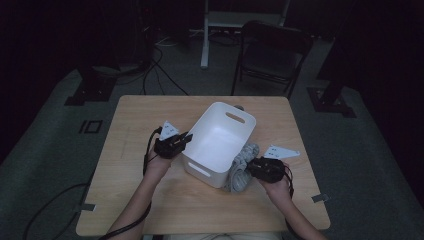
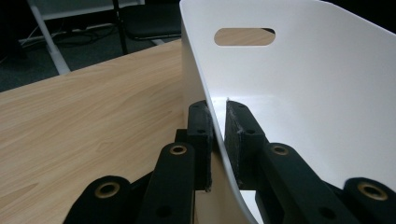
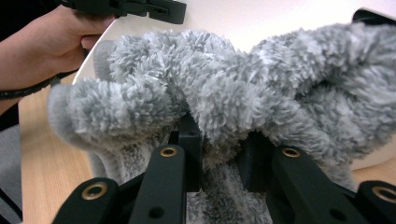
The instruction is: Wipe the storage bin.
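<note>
On the left of the table (image 1: 130, 200), the left claw (image 1: 184, 139) is clamped on the near-left wall of the bin (image 1: 220, 120). In the left gripper view its jaws pinch the thin white rim, one pad outside and one inside. The bin stands upright at the middle of the table, open and bare inside as far as the high view shows, with a slot handle (image 2: 244, 36) in its far wall. It looks like light, stiff, smooth plastic: the wall may flex a little and could slide under the pads, so a hold at the rim, as here, seems the sound place to steady it.

To the right, touching the bin's right wall, lies the towel (image 1: 242, 167), a grey fluffy bundle on the table. The right claw (image 1: 254, 165) is clenched on it; in the right gripper view, pile bulges over both jaws and folds sag to either side. The towel (image 3: 196, 93) will handle as soft, light and floppy, not fragile, and not slippery thanks to the deep pile. A pinch on a thick fold holds well, but loose ends will drape and could catch on the rim when it goes over the wall, so it needs lifting well clear.
</note>
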Demonstrator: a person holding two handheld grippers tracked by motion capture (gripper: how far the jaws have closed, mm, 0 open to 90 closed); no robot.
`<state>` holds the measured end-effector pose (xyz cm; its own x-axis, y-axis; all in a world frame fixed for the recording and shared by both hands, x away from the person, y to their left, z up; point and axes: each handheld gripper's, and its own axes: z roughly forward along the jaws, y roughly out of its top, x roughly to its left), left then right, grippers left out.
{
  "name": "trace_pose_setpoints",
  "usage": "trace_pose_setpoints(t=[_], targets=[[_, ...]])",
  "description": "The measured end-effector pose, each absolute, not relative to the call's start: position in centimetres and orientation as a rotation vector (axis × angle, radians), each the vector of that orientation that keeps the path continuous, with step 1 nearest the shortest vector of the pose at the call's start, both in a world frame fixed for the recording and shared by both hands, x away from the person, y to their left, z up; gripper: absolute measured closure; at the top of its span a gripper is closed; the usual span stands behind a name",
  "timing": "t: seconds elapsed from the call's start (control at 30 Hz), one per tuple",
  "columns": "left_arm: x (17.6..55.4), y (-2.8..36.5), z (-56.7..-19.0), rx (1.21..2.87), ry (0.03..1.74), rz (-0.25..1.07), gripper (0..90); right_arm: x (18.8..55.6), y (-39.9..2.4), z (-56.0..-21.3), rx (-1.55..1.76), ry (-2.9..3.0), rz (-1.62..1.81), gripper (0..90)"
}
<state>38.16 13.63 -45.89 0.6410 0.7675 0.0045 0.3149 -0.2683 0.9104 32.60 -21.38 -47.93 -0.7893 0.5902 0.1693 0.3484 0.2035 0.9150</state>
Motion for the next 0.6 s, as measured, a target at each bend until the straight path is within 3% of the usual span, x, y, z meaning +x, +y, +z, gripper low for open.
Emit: trace_pose_setpoints(t=[0.6], targets=[[38.0, 13.4, -45.9, 1.846, 0.887, 0.579, 80.5, 35.4, -20.7, -53.4, 1.088, 2.398, 1.376, 73.1]])
